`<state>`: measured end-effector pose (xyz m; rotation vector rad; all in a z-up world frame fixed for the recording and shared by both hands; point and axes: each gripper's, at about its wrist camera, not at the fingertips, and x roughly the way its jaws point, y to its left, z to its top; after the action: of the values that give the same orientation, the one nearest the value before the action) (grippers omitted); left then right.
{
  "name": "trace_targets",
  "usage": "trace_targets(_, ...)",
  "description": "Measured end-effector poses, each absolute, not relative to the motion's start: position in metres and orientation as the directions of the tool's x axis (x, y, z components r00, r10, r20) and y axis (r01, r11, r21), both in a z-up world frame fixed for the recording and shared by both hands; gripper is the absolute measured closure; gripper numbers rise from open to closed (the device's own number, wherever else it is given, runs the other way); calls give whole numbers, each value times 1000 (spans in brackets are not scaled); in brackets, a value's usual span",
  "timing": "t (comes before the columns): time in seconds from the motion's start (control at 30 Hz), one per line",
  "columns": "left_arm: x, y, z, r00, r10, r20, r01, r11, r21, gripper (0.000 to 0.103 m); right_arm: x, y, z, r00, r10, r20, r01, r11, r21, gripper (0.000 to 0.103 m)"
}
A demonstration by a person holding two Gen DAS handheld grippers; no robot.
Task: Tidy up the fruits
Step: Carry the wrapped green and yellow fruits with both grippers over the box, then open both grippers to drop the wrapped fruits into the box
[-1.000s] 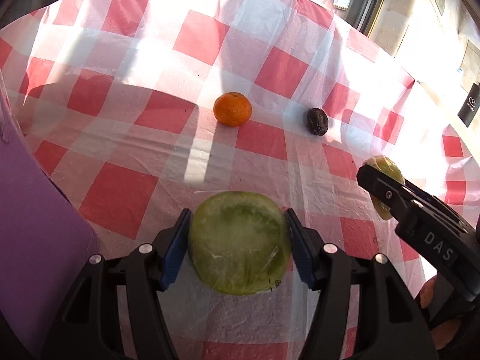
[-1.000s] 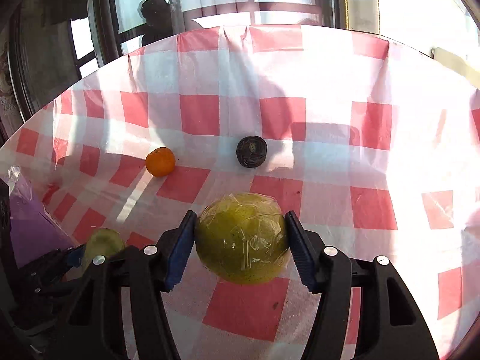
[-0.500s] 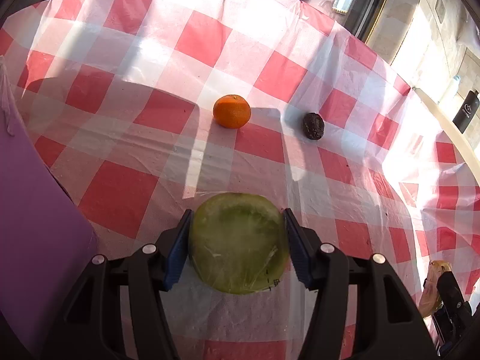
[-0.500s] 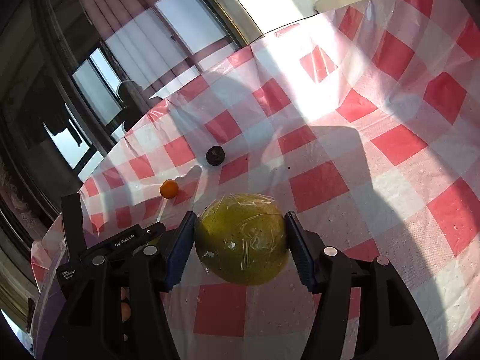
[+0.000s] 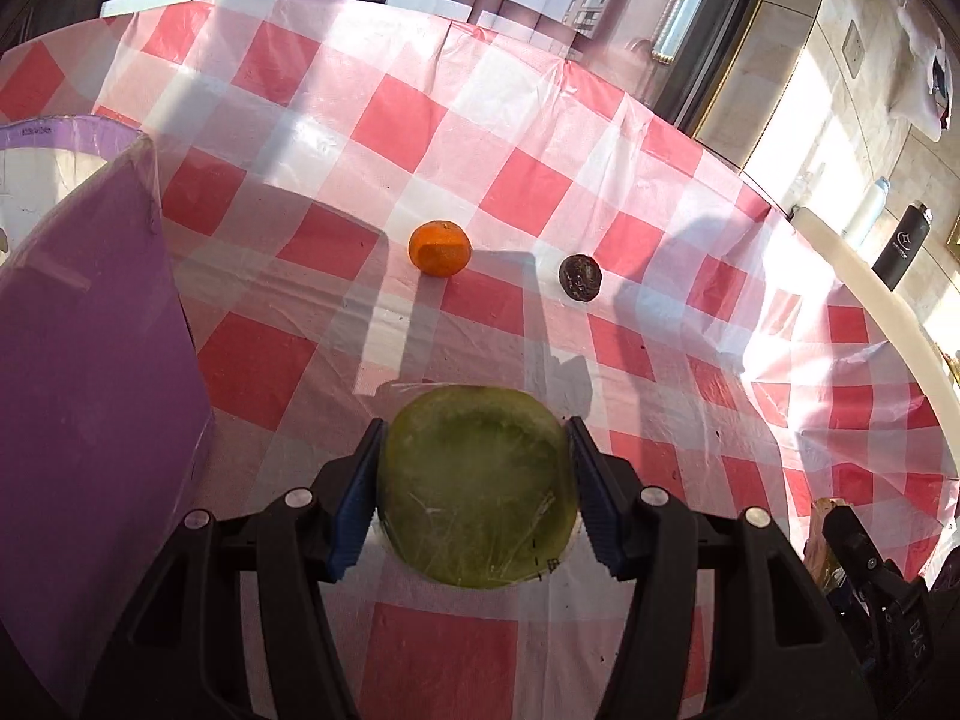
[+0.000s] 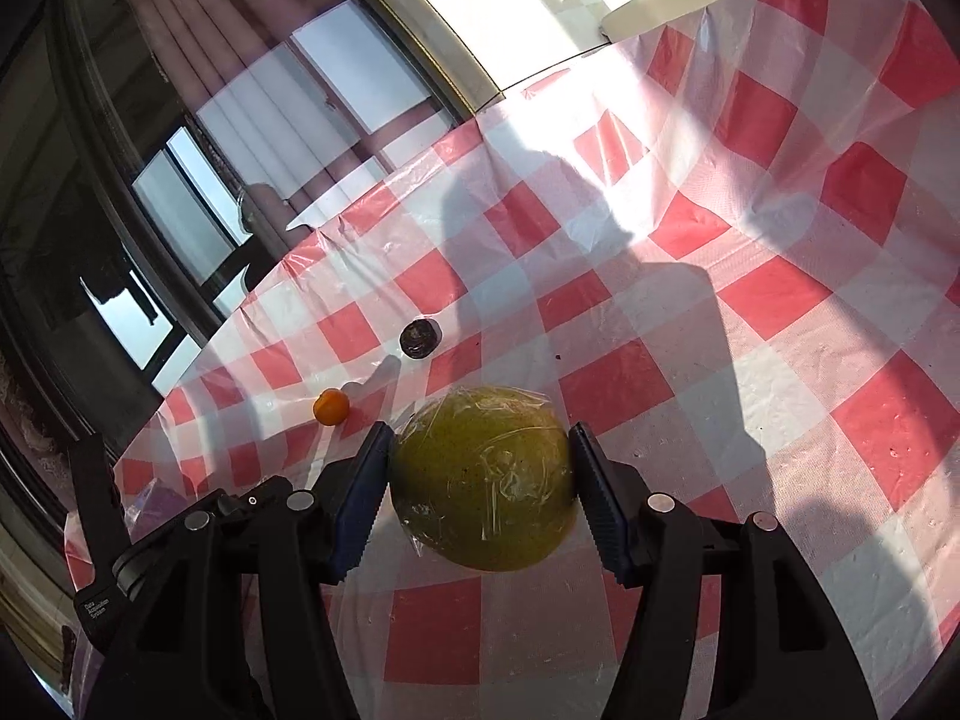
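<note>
My left gripper (image 5: pixel 477 489) is shut on a plastic-wrapped green melon half (image 5: pixel 477 480), held above the red-and-white checked tablecloth (image 5: pixel 510 198). My right gripper (image 6: pixel 483 477) is shut on a wrapped yellow-green pomelo (image 6: pixel 483 474), also above the cloth. An orange tangerine (image 5: pixel 439 248) and a dark, wrinkled fruit (image 5: pixel 579 278) lie on the cloth beyond the left gripper; both show small in the right wrist view, the tangerine (image 6: pixel 330 406) and the dark fruit (image 6: pixel 420 338). The right gripper's body shows at the lower right of the left wrist view (image 5: pixel 876 588).
A purple box (image 5: pixel 90 360) stands close on the left of the left gripper, with an open top at its far end. A white rail (image 5: pixel 888 312) runs along the table's right edge, with a dark bottle (image 5: pixel 900 246) behind it. Windows and curtains lie beyond the table.
Both grippers have risen and pulled back with their fruits. The right gripper swung away to the right, out of the left view's centre; the purple box's open top has come into sight.
</note>
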<state>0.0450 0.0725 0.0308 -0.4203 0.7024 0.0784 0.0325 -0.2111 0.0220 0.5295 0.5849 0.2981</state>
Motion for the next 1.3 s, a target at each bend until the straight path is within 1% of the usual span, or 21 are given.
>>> trace_targets(0.1,3,49,45,785,-95,-612,-151,929,-338,44,30,-207,24,789,429,-441,-143,825,546,44)
trace_targets(0.27,-77,24,69,799,-189,-571,-12,944,-329,44,-5,-194,25,776,442,-450,-161,829,535,44)
trace_targets(0.4,-130,34,95,824,-238,-514,52,935,-350,44,-47,-175,29,764,496,-413,-223,803,552,44)
trace_targets(0.53,-171,59,123,865,-225,-448,53,930,-364,44,-74,-151,35,730,543,-415,-286,794,536,44)
trace_targets(0.6,-189,76,135,890,-188,-415,29,932,-361,44,-83,-139,43,716,573,-398,-323,778,539,44)
trace_targets(0.73,-217,117,152,927,-68,-368,-67,937,-343,44,-100,-104,69,680,644,-352,-424,736,527,44)
trace_targets(0.83,-230,153,153,930,28,-367,-162,926,-340,44,-116,-70,92,647,692,-321,-522,708,476,44)
trace_targets(0.93,-239,190,148,917,111,-383,-253,905,-342,44,-130,-36,107,607,732,-310,-595,677,434,44)
trace_targets(1.03,-244,220,139,894,182,-410,-329,887,-323,44,-140,-3,114,565,760,-322,-649,650,395,44)
trace_targets(1.17,-243,245,124,856,233,-461,-395,871,-293,44,-147,39,115,530,766,-363,-700,637,322,44)
trace_targets(1.3,-235,257,113,799,296,-524,-453,869,-199,44,-149,78,112,538,712,-452,-720,666,193,44)
